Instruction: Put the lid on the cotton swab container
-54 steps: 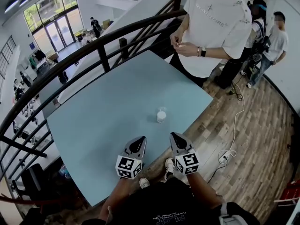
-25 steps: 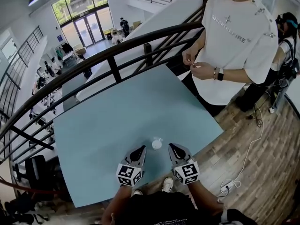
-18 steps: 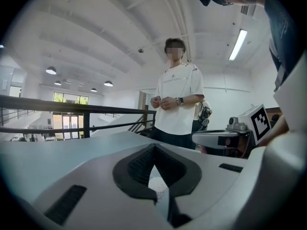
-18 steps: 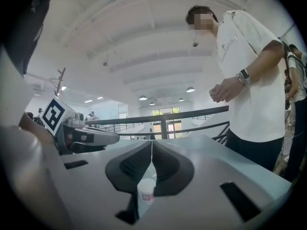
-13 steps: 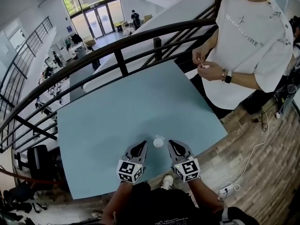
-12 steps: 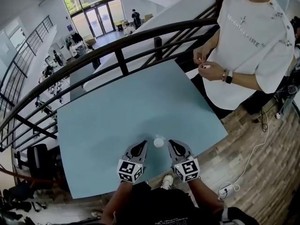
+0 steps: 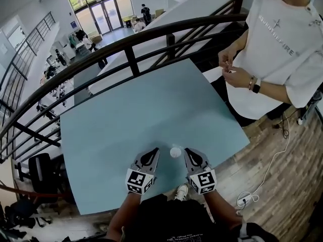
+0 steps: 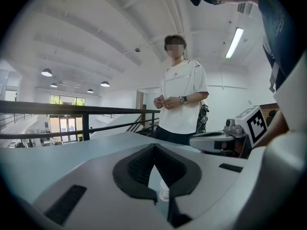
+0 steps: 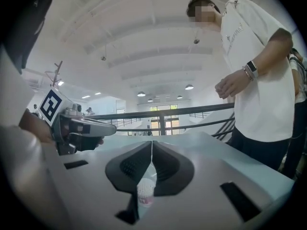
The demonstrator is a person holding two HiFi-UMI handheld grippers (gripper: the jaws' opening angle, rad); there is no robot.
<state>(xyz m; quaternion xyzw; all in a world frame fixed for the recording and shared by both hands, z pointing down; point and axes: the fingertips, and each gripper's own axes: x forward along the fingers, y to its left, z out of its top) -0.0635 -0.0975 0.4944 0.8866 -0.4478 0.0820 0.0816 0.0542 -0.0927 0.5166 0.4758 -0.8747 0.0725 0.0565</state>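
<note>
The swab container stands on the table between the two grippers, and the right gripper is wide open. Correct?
No: the right gripper is shut, as the right gripper view shows. The swab container does stand on the table between it and the left gripper.

The left gripper point(image 8: 154, 147) has its jaws together at the tips; the cotton swab container point(image 8: 163, 193) shows through the slit below them. Beyond the surface point(image 8: 72, 150) stands a person point(image 8: 181, 102) in a white T-shirt.
</note>
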